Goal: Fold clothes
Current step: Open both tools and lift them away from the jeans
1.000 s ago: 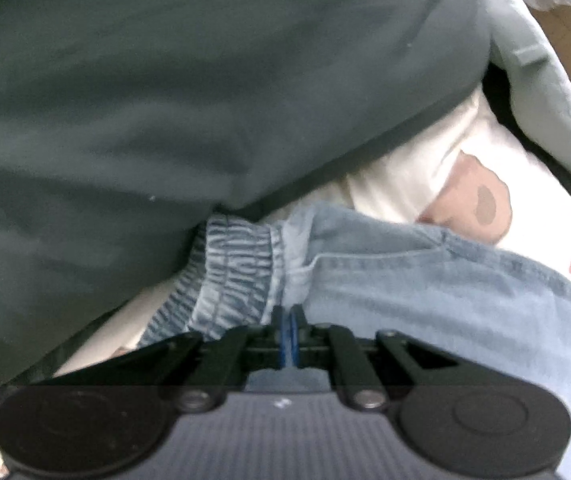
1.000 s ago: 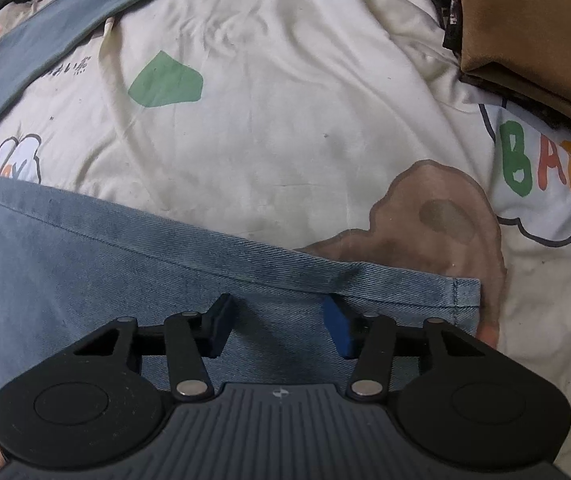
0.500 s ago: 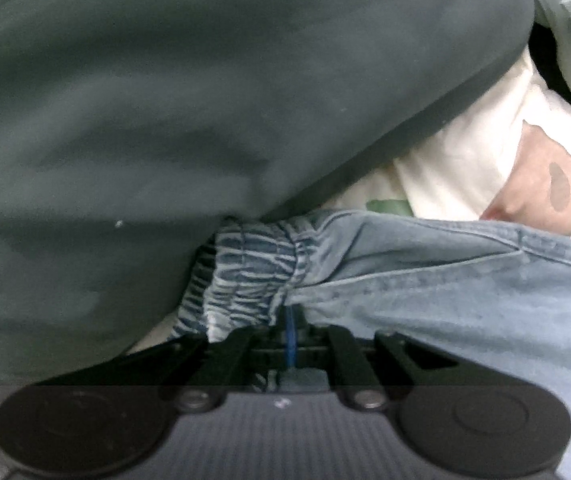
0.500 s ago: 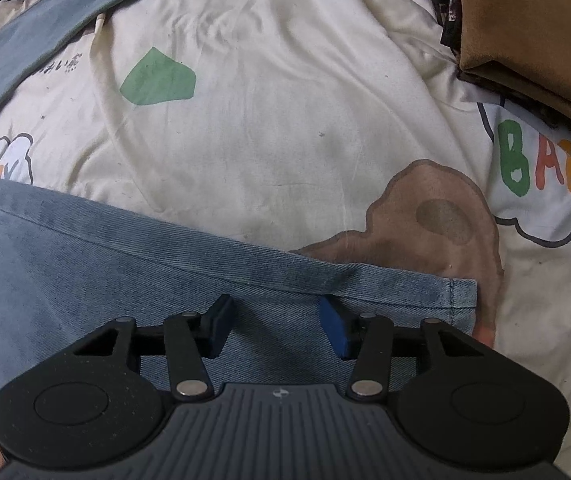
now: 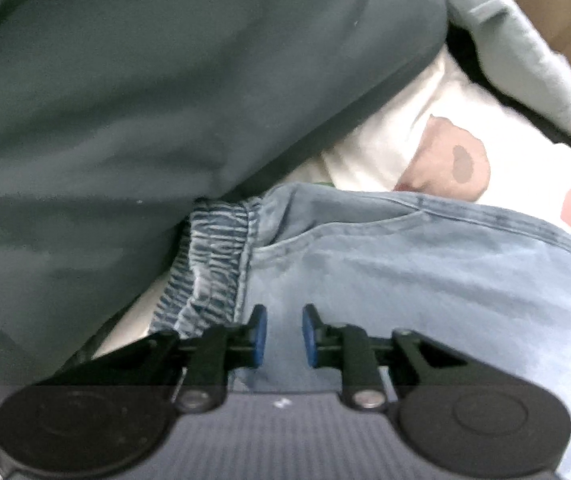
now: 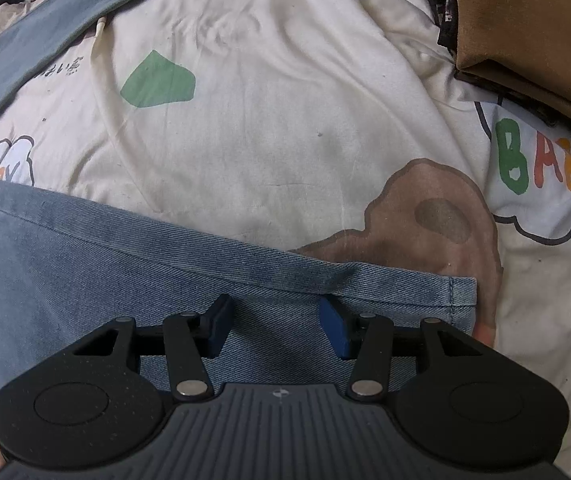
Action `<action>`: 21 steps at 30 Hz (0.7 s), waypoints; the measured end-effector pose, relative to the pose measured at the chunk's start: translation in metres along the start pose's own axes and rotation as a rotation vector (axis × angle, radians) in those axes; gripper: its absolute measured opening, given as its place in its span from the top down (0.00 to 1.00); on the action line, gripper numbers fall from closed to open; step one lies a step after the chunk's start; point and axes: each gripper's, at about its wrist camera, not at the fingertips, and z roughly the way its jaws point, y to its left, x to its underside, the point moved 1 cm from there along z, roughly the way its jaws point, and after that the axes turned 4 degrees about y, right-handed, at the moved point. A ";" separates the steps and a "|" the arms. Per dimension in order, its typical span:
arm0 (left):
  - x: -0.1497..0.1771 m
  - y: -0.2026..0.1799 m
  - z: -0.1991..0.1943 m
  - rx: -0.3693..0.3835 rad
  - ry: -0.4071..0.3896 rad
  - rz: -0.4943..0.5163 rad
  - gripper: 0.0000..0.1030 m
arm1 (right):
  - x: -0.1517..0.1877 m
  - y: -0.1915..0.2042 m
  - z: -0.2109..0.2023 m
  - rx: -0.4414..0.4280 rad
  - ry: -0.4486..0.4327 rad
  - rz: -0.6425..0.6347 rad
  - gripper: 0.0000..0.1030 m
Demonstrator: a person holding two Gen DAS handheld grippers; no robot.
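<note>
Light blue jeans (image 5: 425,264) lie flat on the bed, their gathered elastic waistband (image 5: 213,264) at the left in the left wrist view. My left gripper (image 5: 283,336) hovers just beside the waistband; its jaws are opening, and the blue pads (image 5: 259,336) stand apart with denim below them, not pinched. In the right wrist view the jeans (image 6: 85,264) end in a stitched leg hem (image 6: 461,292). My right gripper (image 6: 275,328) stands open over that end, with the cloth lying loose beneath its fingers.
A large dark grey-green cloth (image 5: 165,100) fills the left wrist view's upper left, overhanging the waistband. The cream cartoon-print bedsheet (image 6: 285,100) spreads beyond the jeans. Folded brown cloth (image 6: 525,40) sits upper right, and a grey-blue strip (image 6: 45,40) upper left.
My left gripper's pads, pressed together on the denim by the waistband before, have parted and let go, and the gripper has lifted a little. The right gripper has stayed as it was.
</note>
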 end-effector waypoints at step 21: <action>0.068 -0.044 0.003 0.087 0.098 -0.002 0.61 | 0.006 0.000 -0.002 -0.013 0.001 -0.018 0.47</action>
